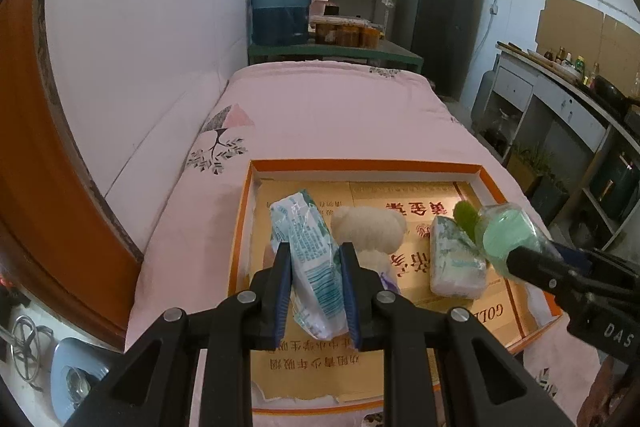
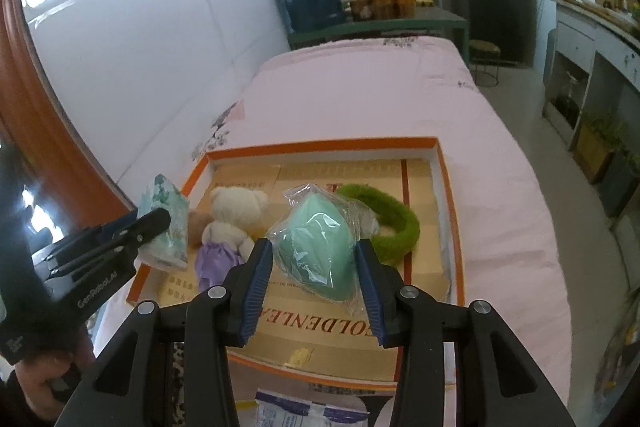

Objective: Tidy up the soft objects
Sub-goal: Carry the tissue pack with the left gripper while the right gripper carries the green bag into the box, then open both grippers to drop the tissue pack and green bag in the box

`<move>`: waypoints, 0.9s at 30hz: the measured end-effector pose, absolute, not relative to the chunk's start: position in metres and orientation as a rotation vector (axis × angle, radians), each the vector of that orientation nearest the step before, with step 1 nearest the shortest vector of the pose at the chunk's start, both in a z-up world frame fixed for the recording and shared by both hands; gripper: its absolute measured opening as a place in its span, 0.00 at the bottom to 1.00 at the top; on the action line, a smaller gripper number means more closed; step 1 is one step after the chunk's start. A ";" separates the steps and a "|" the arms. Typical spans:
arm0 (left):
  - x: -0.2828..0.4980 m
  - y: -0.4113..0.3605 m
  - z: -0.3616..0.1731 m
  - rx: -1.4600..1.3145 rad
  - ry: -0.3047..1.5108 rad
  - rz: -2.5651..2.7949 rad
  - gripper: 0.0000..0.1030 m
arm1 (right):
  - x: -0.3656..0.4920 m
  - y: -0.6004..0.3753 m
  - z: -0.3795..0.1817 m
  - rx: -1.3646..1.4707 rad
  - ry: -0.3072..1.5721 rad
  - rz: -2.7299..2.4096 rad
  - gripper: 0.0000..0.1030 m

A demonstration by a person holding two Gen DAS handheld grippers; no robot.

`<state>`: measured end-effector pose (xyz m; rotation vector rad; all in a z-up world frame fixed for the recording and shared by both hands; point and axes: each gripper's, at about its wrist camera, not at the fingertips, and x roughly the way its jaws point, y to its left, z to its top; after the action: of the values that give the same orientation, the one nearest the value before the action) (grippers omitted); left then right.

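My left tongs (image 1: 316, 291) are clamped on a tissue pack (image 1: 310, 267), held over the orange box (image 1: 362, 165). My right tongs (image 2: 314, 283) grip a bagged green sponge (image 2: 324, 251) above the same box. Below lie a teddy bear (image 2: 234, 223), a green ring (image 2: 394, 223) and another tissue pack (image 1: 456, 263), all on the pink bed (image 1: 320, 115).

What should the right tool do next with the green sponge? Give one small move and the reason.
Probably lower it and let go: the right tool grips the wrapped green sponge above the orange tray, over bare cardboard in front of the green ring.
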<state>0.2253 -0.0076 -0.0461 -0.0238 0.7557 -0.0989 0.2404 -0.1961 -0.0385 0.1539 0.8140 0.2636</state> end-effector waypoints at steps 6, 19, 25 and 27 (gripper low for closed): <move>0.220 -0.005 -0.049 -0.012 0.749 -0.079 0.23 | 0.233 -0.181 -0.052 0.125 0.845 0.304 0.43; 0.196 -0.005 -0.071 0.077 0.741 -0.031 0.23 | 0.228 -0.161 -0.082 0.075 0.900 0.320 0.43; 0.196 -0.006 -0.070 0.068 0.727 -0.040 0.23 | 0.228 -0.159 -0.088 0.061 0.914 0.308 0.43; 0.197 -0.005 -0.071 0.064 0.725 -0.041 0.23 | 0.229 -0.159 -0.088 0.059 0.914 0.308 0.43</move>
<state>0.1965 -0.0048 -0.0706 0.0636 0.7245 -0.0408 0.2285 -0.1590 -0.0882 0.0594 0.9143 0.3080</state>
